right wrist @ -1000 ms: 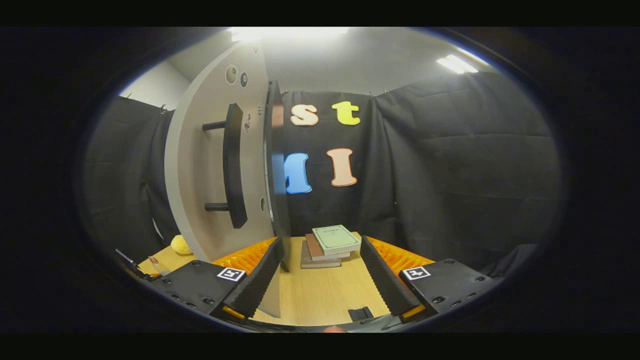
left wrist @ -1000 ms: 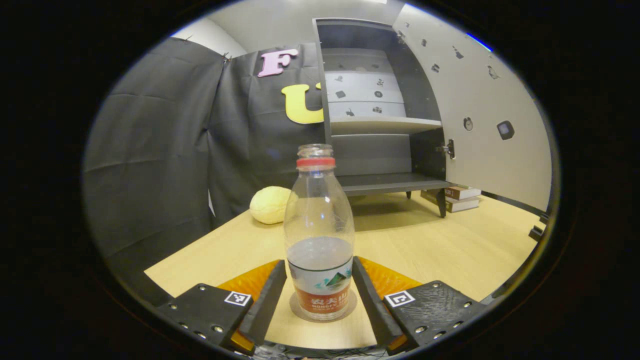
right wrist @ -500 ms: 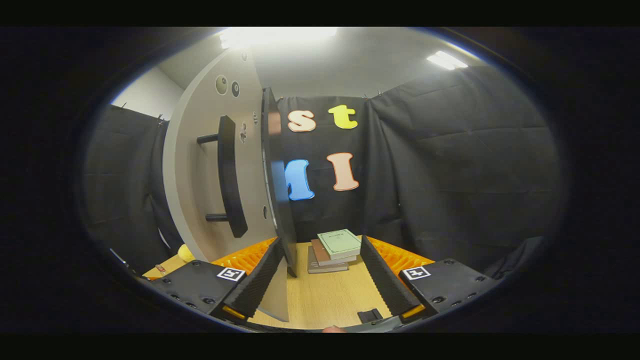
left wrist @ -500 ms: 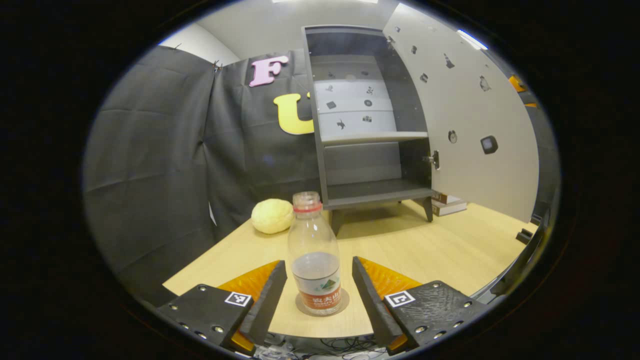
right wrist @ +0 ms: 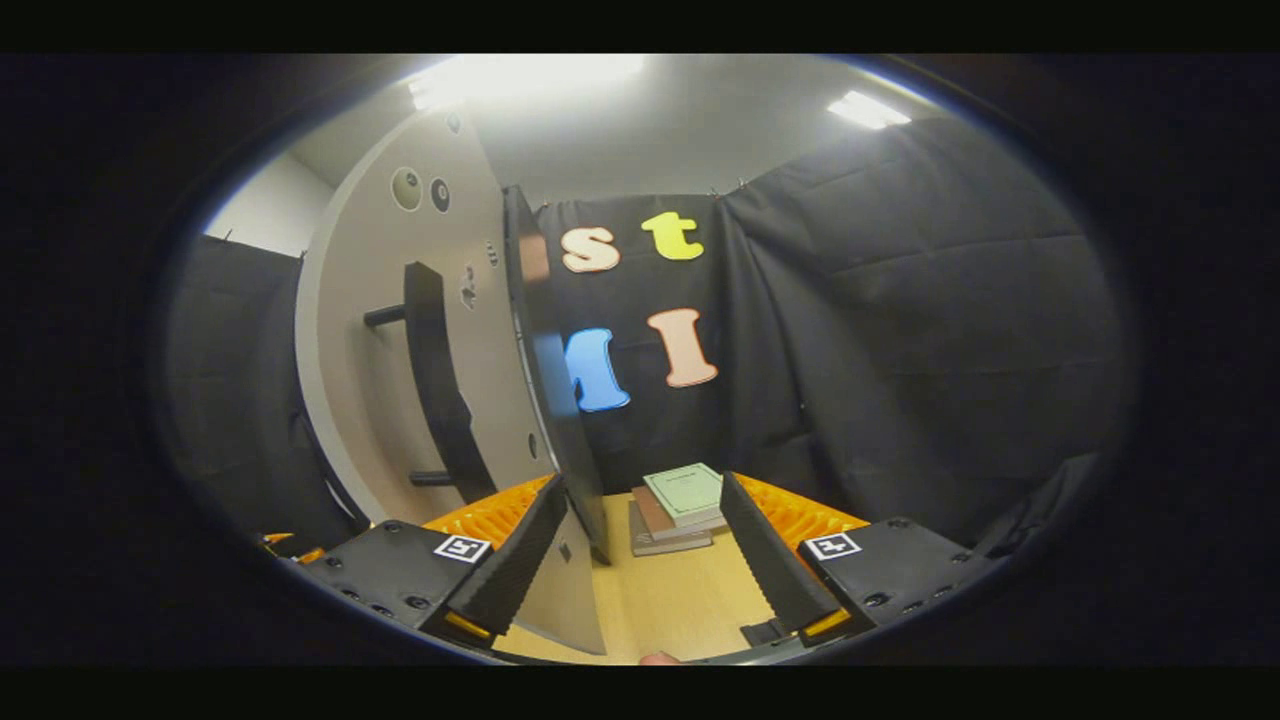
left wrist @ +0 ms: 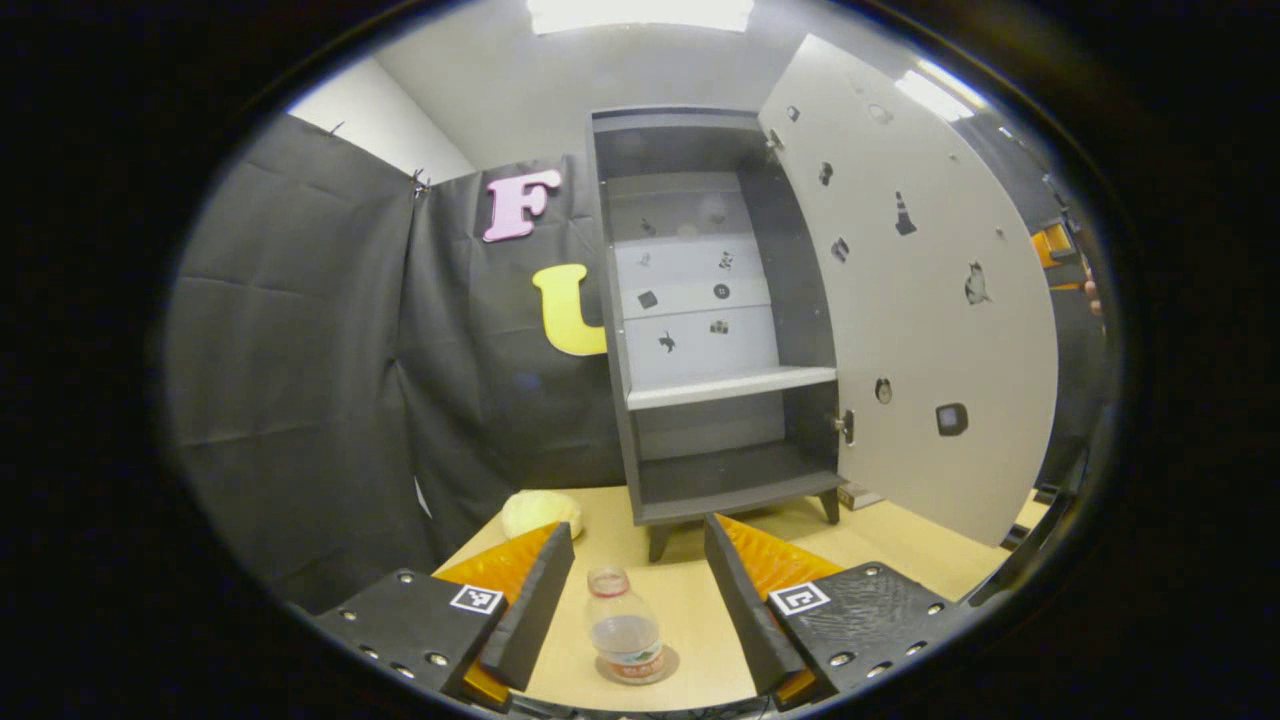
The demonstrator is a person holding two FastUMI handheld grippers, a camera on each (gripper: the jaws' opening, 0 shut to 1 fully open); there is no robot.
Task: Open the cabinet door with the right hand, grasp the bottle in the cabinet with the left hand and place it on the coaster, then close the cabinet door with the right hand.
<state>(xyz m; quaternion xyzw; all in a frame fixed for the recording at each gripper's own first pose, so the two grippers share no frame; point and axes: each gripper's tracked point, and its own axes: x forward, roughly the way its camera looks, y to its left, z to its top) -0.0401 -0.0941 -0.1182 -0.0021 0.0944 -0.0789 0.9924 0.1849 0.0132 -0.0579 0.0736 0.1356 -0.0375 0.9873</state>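
A clear bottle (left wrist: 622, 628) with a red neck ring and a little water stands upright on a round coaster (left wrist: 655, 671) on the wooden table. My left gripper (left wrist: 637, 532) is open, held back from and above the bottle, which sits low between its fingers without touching them. The dark cabinet (left wrist: 700, 300) stands behind with its pale door (left wrist: 920, 330) swung wide to the right. In the right gripper view, my right gripper (right wrist: 642, 490) is open, close to the door's (right wrist: 360, 330) free edge, and the black handle (right wrist: 435, 380) is up to the left.
A yellow round object (left wrist: 535, 510) lies on the table (left wrist: 900, 545) left of the cabinet's legs. A stack of books (right wrist: 680, 500) lies by the black cloth wall beyond the door. A small black item (right wrist: 765, 632) sits near my right finger.
My left gripper has drawn back and risen, so the bottle left on the coaster looks smaller and lower. The door has slid slightly left in the right gripper view.
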